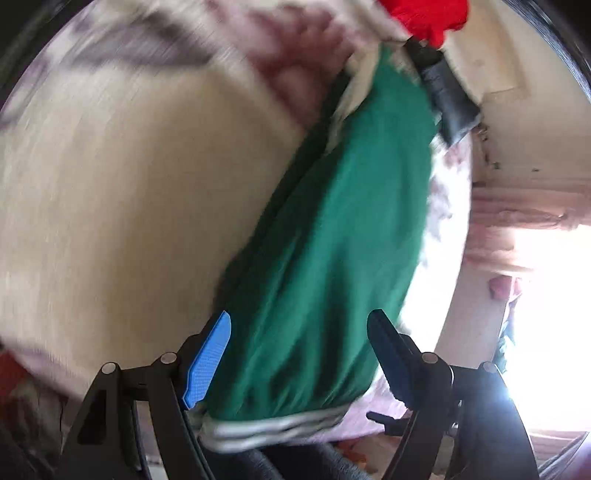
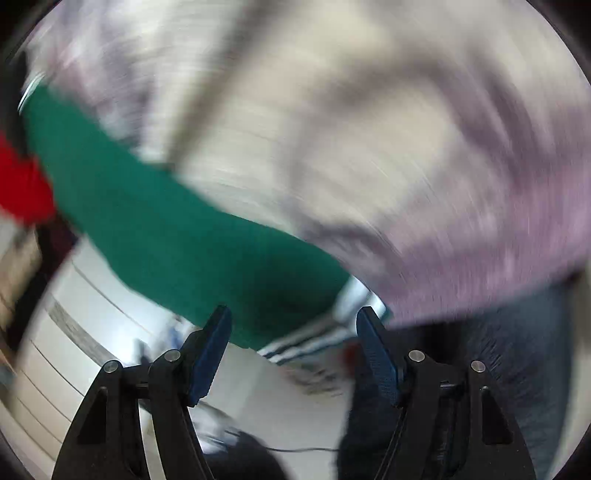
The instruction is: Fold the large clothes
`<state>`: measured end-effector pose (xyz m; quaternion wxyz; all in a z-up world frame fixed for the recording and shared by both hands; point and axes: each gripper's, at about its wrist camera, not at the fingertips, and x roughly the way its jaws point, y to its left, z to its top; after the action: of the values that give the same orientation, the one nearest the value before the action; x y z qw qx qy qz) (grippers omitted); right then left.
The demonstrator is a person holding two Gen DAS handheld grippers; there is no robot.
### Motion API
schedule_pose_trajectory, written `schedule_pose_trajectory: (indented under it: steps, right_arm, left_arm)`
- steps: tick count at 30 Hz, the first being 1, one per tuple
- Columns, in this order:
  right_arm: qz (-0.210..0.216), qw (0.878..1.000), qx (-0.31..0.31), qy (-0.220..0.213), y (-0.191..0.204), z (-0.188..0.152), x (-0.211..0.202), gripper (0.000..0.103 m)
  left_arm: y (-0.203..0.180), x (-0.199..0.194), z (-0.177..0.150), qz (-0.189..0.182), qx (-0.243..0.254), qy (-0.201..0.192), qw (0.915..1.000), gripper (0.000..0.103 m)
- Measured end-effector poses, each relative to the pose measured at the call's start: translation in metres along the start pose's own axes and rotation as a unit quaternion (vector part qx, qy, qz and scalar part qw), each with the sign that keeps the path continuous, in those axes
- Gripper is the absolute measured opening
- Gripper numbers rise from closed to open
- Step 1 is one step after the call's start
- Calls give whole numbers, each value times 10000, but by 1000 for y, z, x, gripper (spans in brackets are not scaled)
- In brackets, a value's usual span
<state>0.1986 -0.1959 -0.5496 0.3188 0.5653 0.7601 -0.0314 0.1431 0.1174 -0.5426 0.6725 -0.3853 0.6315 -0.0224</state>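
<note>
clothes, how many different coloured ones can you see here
2 clear: a green garment with white stripes along one edge, lying between the open left claw fingers, and a red one at the top edge. Blur may hide others.

Heavy motion blur, blown-out window glare.

Garment [image 1: 325, 236]: solid green, with white-and-grey striped trim at the near hem. Bed cover [image 1: 122, 206]: cream, with blurred mauve and grey patches. Cloth [image 1: 432, 16] at the far edge: red. Finger pads [image 1: 208, 360]: blue, on black frames.
</note>
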Motion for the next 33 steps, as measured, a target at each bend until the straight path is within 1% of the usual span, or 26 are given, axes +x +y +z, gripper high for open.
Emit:
schedule_pose_trajectory:
  steps: [1,3,4,6,7,8,9,10,12,14,15,17,18,19,20,22,24,26,28,30,31,32,33]
  right_arm:
    - [128,9997,214,51,-18,-5,11,72]
    - [284,9984,485,-59,-44,-13,28,72]
    - [444,9971,608,-114,-53,-15,37,72]
    - [906,9921,841,-233,-63,-20,52,72]
    - [1133,9895,858,-265,-67,-22,57,68]
    - [1162,9888,870,-340,-67,-25,61,56]
    - [1081,9892,848,-506,-73,-31,62,42]
    - [926,9908,809,-565,-76,-37,65,6]
    - [929,9894,746,-830,-74,-52,69,6]
    - [646,9922,368,-1000,-60,-74,70,5]
    - [549,9926,270,-1050,-51,-86,74,5]
    - [416,9923,153,-1156,-44,-97,78,5]
    - [340,9923,146,-1186,-46,-102,84,5]
    - [347,9920,237,-1190,-39,-106,93,5]
    - [321,9918,332,-1194,-40,-106,99,5]
    - [160,9924,261,-1190,-24,-112,118,5]
    - [56,9934,123,-1138,-28,-108,119,5]
    - [-89,9926,34,-1207,-17,-118,134,5]
    - [-197,9915,-48,-1288,-11,-121,148,5]
    - [-252,9915,-43,-1275,-6,-115,158,5]
    - [-286,9921,-48,-1224,0,-111,166,5]
    - [-320,9932,-91,-1114,4,-107,170,6]
    - [-354,9949,-177,-933,11,-105,173,6]
  left_arm:
    - [12,4,-16,215,-121,104,9996,75]
    - [28,9,-37,197,-284,282,9990,75]
    - [36,11,-47,261,-369,333,9984,75]
    - [48,14,-61,169,-531,457,9974,75]
    - [55,17,-67,190,-614,545,9964,75]
    - [60,21,-73,159,-697,619,9955,75]
    - [63,23,-78,91,-760,686,9947,75]
    - [68,28,-85,28,-850,781,9933,75]
    - [71,32,-93,-176,-979,874,9912,75]
    - [71,32,-99,-323,-1082,914,9894,75]
    - [73,35,-100,-421,-1173,915,9880,75]
    - [77,38,-101,-573,-1358,802,9858,72]
    - [80,38,-100,-675,-1481,639,9846,52]
    - [84,37,-100,-713,-1624,475,9830,37]
    - [89,36,-101,-775,-1735,374,9811,13]
    - [98,32,-100,-887,-1962,106,9765,11]
    - [98,32,-96,-816,-1994,-63,9765,10]
    - [105,35,-93,-708,-1949,-79,9782,10]
    - [110,49,-87,-780,-2002,45,9766,10]
    - [110,51,-84,-804,-1952,128,9774,11]
    - [106,49,-80,-795,-1874,199,9789,11]
    - [105,45,-78,-745,-1807,267,9803,14]
    - [101,38,-76,-849,-1696,365,9812,14]
